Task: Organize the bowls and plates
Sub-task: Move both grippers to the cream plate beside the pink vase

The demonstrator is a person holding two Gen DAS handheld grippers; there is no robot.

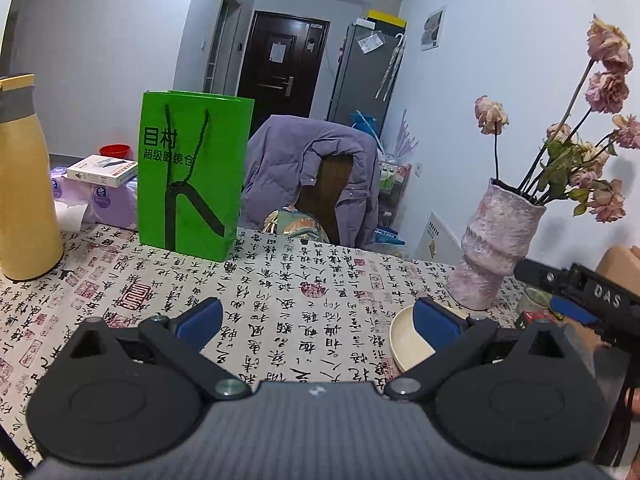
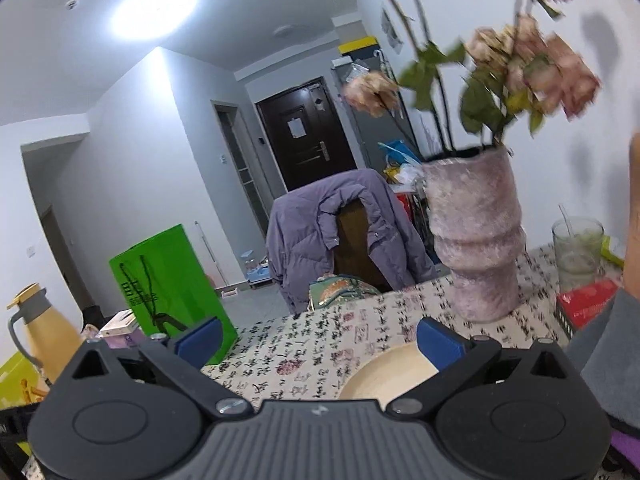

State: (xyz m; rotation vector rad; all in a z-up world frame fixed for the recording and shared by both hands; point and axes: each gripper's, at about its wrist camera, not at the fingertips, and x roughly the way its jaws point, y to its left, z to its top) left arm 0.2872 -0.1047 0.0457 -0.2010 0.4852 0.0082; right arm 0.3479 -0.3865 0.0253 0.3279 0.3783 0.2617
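Left wrist view: left gripper [image 1: 318, 322] gapes wide, empty, cream plate [image 1: 408, 340] at lower right beside the pink vase [image 1: 492, 240]; right gripper [image 2: 318, 340] likewise spread, holding nothing, plate [image 2: 388, 376] below it

Ceiling lamp [image 2: 154, 10] glares white overhead; the flowers [image 2: 520, 60] blur on the right wrist; fisheye edges bend and darken.

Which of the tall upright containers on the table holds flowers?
The pinkish ribbed vase near the cream plate; dried pink roses rise from it. The yellow flask is capped, and the green bag shows no flowers.
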